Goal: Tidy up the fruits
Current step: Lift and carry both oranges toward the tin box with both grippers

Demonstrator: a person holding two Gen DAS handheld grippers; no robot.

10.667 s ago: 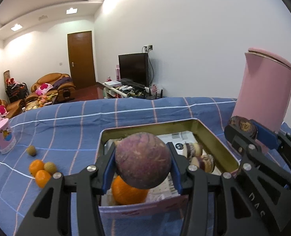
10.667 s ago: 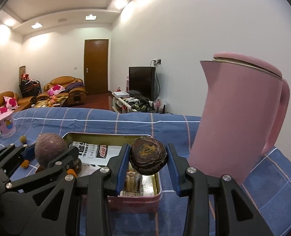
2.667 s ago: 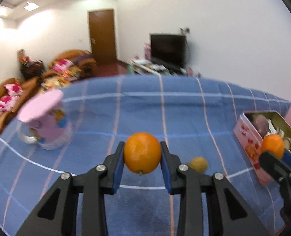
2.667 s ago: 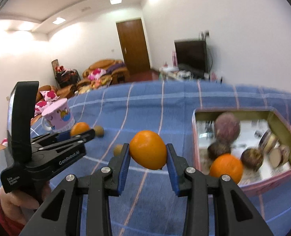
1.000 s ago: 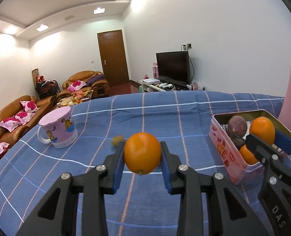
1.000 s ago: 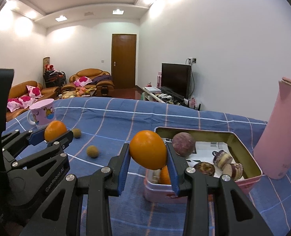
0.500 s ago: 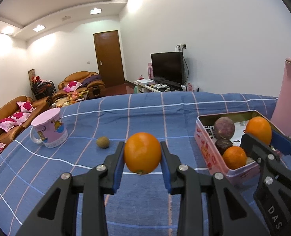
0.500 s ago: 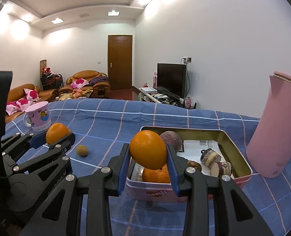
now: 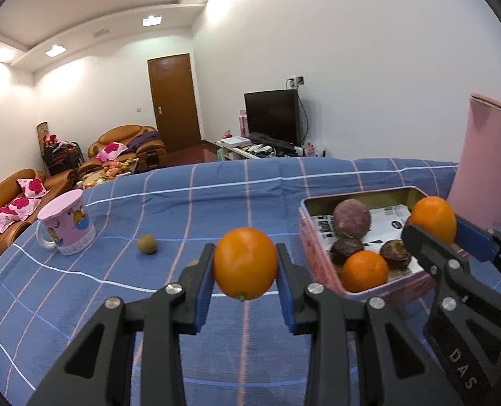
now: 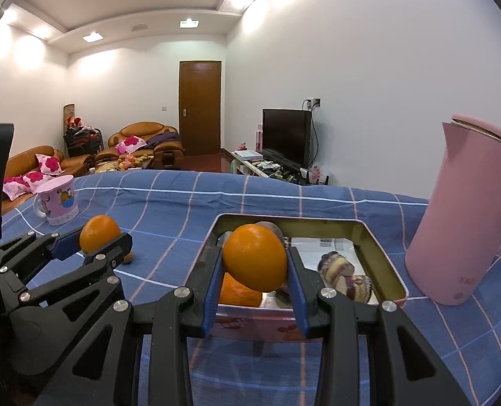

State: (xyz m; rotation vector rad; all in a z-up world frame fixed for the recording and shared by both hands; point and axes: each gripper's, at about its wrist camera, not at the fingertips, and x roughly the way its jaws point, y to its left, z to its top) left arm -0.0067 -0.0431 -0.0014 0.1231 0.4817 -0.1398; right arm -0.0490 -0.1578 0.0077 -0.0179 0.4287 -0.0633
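Observation:
My left gripper [image 9: 245, 265] is shut on an orange [image 9: 245, 262], held above the blue checked cloth to the left of the pink tin [image 9: 318, 257]. My right gripper [image 10: 254, 264] is shut on a second orange [image 10: 254, 261], hanging over the near left part of the tin [image 10: 391, 272]. In the tin lie a purple round fruit [image 9: 351, 218], two dark wrinkled fruits [image 9: 345, 248], another orange [image 9: 364, 270] and striped pieces [image 10: 336, 264]. A small brown fruit [image 9: 146, 244] sits loose on the cloth. The left gripper's orange [image 10: 99, 233] shows in the right wrist view; the right gripper's orange [image 9: 433, 218] shows in the left.
A pink kettle [image 10: 467, 216] stands right of the tin. A pink mug [image 9: 66, 223] stands at the left on the cloth. Another small fruit [image 9: 192, 263] peeks out behind my left finger. Behind the table are sofas, a door and a television.
Both grippers have carried their oranges to the right, nearer the tin. The right orange now hangs over the tin's near left part. Both grips are unchanged.

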